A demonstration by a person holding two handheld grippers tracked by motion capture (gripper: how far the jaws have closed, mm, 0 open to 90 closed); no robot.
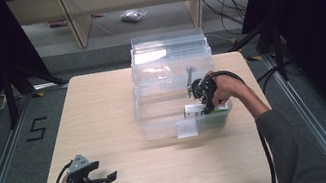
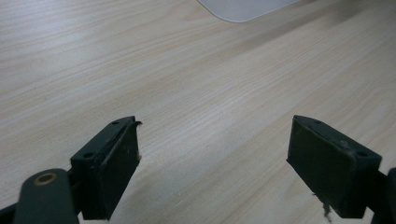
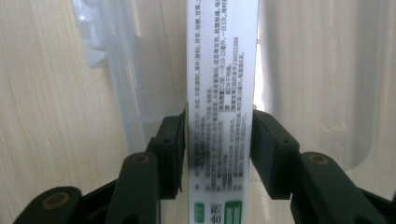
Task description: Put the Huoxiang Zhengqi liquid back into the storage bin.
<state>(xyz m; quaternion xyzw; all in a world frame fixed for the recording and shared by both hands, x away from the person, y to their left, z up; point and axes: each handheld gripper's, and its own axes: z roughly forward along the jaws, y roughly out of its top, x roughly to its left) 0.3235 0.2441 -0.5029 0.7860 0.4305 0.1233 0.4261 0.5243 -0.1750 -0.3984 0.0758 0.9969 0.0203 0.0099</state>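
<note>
A clear plastic storage bin (image 1: pixel 155 118) stands open on the wooden table, its lid (image 1: pixel 169 52) tipped up behind it. My right gripper (image 1: pixel 202 95) reaches into the bin's right side and is shut on a white box with printed text (image 3: pixel 221 88), whose green-marked end (image 1: pixel 205 112) lies low in the bin. In the right gripper view both jaws press the box's narrow sides. My left gripper (image 1: pixel 105 180) rests near the table's front left corner, held by a hand. Its jaws stand wide apart over bare wood (image 2: pixel 215 140), with nothing between them.
The bin's front latch (image 1: pixel 186 128) hangs at its near wall. A corner of the bin (image 2: pixel 243 7) shows at the top of the left gripper view. The floor left of the table carries a "5" mark (image 1: pixel 38 128). Shelving and cables sit beyond the table.
</note>
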